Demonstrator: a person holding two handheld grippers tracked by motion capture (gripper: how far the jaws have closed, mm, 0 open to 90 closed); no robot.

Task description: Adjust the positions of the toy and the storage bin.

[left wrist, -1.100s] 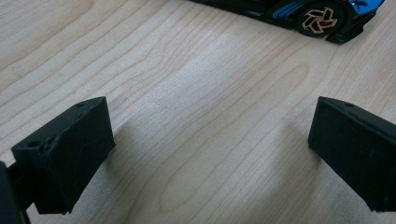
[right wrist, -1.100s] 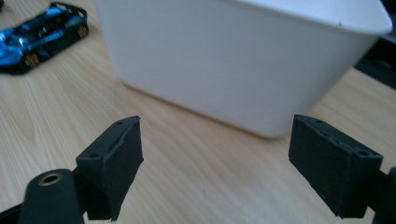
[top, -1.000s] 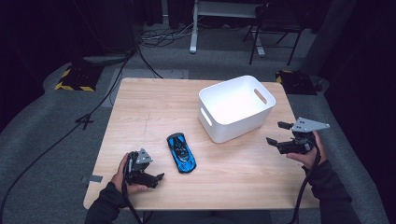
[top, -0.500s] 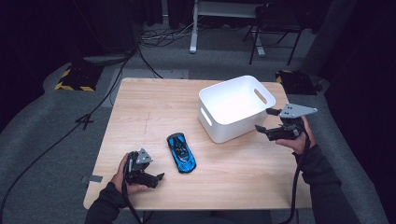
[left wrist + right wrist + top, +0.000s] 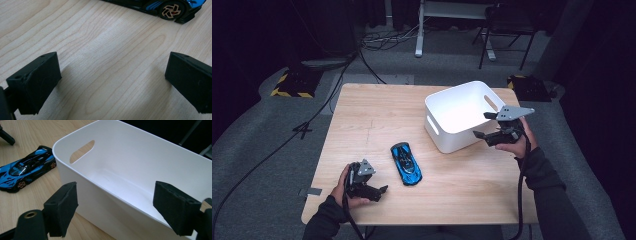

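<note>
Jaws on my right gripper (image 5: pixel 488 125) stand apart with nothing pressed between them. They have been closing a touch, yet they remain wide enough to straddle the near wall of the white bin (image 5: pixel 451 134). In the right gripper view that rim (image 5: pixel 105 187) runs across the gap between my two black pads (image 5: pixel 62 208), one pad outside the wall, the other over the hollow inside, and neither pad touches the plastic as far as I can tell. The bin sits upright at the far right part of the wooden table (image 5: pixel 377 110), with an oval handle slot (image 5: pixel 82 151) cut in its end wall.

My left gripper (image 5: pixel 382 192) rests low near the table's front left edge, held in my left hand (image 5: pixel 343 186). Its jaws are spread wide too, with only bare wood grain between them in the left gripper view, and they grip nothing.

Between my two hands lies the blue toy sports car (image 5: pixel 406 162), on its wheels, black along the lower body, with copper-coloured wheel spokes (image 5: pixel 171 10). It sits just beside my left gripper and well apart from the bin's front corner. It lies untouched by either gripper.
</note>
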